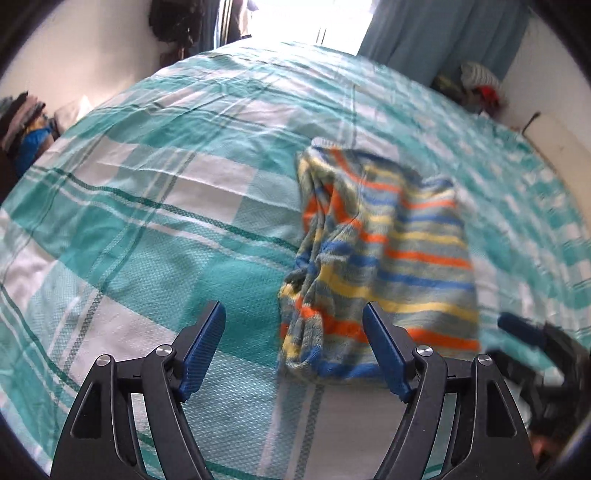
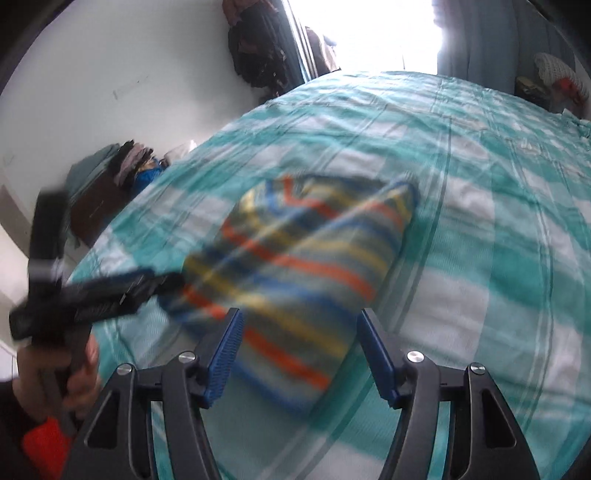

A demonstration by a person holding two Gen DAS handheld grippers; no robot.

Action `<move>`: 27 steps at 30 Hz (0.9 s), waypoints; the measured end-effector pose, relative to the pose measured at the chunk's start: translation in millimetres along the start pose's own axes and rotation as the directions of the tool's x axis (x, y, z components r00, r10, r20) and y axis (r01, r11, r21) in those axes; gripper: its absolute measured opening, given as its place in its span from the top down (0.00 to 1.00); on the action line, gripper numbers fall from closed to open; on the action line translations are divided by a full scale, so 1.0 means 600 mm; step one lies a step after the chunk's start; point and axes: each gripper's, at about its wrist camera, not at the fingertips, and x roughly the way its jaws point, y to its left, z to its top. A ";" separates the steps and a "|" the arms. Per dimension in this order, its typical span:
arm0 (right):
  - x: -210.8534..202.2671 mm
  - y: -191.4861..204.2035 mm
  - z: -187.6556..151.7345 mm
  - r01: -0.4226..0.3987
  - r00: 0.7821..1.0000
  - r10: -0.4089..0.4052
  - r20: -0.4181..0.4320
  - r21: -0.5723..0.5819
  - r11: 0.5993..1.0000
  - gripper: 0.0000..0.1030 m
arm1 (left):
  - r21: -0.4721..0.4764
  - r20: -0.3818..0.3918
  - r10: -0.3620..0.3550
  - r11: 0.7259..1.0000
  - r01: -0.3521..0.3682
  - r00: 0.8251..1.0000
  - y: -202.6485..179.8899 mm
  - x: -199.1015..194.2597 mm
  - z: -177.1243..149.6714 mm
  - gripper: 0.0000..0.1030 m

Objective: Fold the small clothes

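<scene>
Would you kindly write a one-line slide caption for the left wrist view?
Open left gripper hovers above a striped garment lying on a teal checked bedspread.

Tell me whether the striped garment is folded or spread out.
Folded, roughly. The striped garment lies on the bedspread as a compact doubled block, left edge bunched. Neither gripper holds it.

It was a home bedroom. A bed [image 1: 155,192] with a teal checked cover filled the view, beside blue curtains [image 1: 436,33] and piled clothes [image 1: 22,118]
</scene>
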 end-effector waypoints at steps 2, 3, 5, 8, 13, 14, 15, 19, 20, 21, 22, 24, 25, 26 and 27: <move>0.007 0.009 -0.019 -0.004 1.000 0.004 -0.010 0.009 1.000 0.40 | 0.009 -0.015 0.019 1.000 -0.018 1.000 0.001 0.005 -0.001 0.24; 0.008 0.011 -0.026 -0.002 1.000 0.002 -0.008 0.013 1.000 0.40 | 0.009 -0.022 0.025 1.000 -0.025 0.999 0.002 0.007 -0.001 0.24; 0.005 0.015 -0.030 0.008 1.000 -0.008 0.005 0.012 1.000 0.40 | 0.010 -0.033 0.035 0.999 -0.035 0.999 0.003 0.009 -0.002 0.24; -0.003 0.019 -0.020 0.025 0.999 -0.025 0.021 -0.003 1.000 0.40 | 0.013 -0.042 0.043 0.999 -0.042 0.998 0.006 0.013 -0.002 0.24; -0.019 0.028 0.002 0.057 0.997 -0.055 0.060 -0.035 0.998 0.40 | 0.022 -0.048 0.054 0.998 -0.053 0.997 0.006 0.020 -0.001 0.24; -0.021 0.030 0.004 0.059 0.996 -0.057 0.070 -0.035 0.998 0.40 | 0.024 -0.049 0.055 0.998 -0.053 0.997 0.006 0.021 -0.001 0.24; -0.022 0.030 0.005 0.060 0.995 -0.057 0.077 -0.034 0.998 0.40 | 0.028 -0.051 0.056 0.998 -0.055 0.997 0.006 0.023 -0.002 0.24; 0.001 0.028 -0.008 0.034 0.996 -0.033 0.081 -0.013 0.999 0.40 | 0.044 -0.072 0.067 0.997 -0.064 0.995 0.013 0.037 -0.008 0.23; 0.022 0.024 -0.020 0.010 0.999 -0.009 0.040 -0.007 1.000 0.40 | 0.048 -0.076 0.065 0.997 -0.062 0.995 0.018 0.040 -0.011 0.22; 0.051 0.019 -0.033 -0.013 0.999 0.013 -0.040 0.010 1.000 0.40 | 0.053 -0.078 0.062 0.997 -0.058 0.995 0.022 0.039 -0.013 0.22; 0.081 0.012 -0.054 0.002 0.993 0.001 -0.119 0.023 1.000 0.39 | 0.061 -0.082 0.060 0.997 -0.055 0.995 0.026 0.038 -0.014 0.21; 0.074 0.020 -0.068 0.022 0.998 -0.023 -0.055 -0.005 1.000 0.39 | 0.062 -0.080 0.038 0.998 -0.033 0.996 0.038 0.025 -0.017 0.21; 0.072 0.023 -0.069 0.035 0.998 -0.035 -0.055 -0.007 0.999 0.39 | 0.044 -0.069 0.016 0.999 -0.013 0.997 0.047 0.014 -0.014 0.21; 0.071 0.023 -0.070 0.038 0.998 -0.038 -0.051 -0.002 0.999 0.39 | 0.030 -0.059 0.000 1.000 0.001 0.998 0.051 0.006 -0.011 0.22; 0.072 0.022 -0.070 0.039 0.998 -0.038 -0.047 0.003 0.999 0.39 | 0.008 -0.038 -0.030 1.000 0.030 0.999 0.057 -0.005 -0.001 0.22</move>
